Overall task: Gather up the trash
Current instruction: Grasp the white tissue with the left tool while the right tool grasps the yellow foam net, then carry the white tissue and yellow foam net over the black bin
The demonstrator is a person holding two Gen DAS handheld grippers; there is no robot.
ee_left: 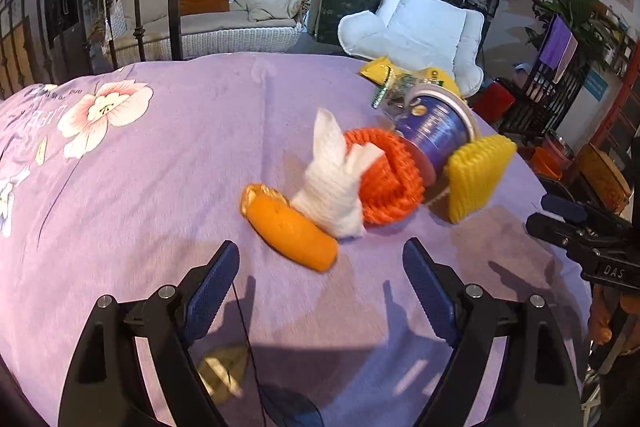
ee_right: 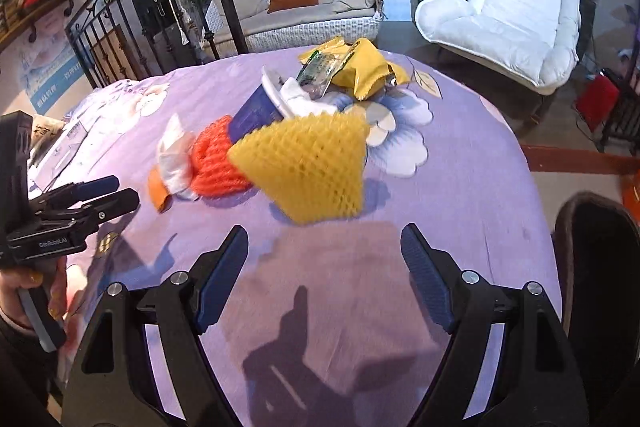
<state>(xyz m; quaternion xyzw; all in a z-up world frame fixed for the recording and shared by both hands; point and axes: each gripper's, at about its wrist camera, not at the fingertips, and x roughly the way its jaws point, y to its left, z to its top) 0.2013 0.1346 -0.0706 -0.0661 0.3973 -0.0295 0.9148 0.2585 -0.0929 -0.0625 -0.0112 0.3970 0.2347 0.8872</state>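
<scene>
On the desk [ee_left: 168,187], under a lilac flowered cloth, the trash lies in a loose heap toward the far right edge: an orange peel [ee_left: 290,227] nearest, touching a crumpled white tissue [ee_left: 336,183], then an orange foam fruit net [ee_left: 390,179], a tipped blue paper cup [ee_left: 438,131] and a yellow foam fruit net [ee_left: 478,175], with yellow wrappers [ee_left: 384,71] behind. The left gripper [ee_left: 320,283] hovers just short of the peel, jaws spread and empty. The right gripper [ee_right: 324,263] hangs before the yellow net, jaws likewise spread, pinching nothing. A hand [ee_right: 24,291] grips the left tool's handle.
</scene>
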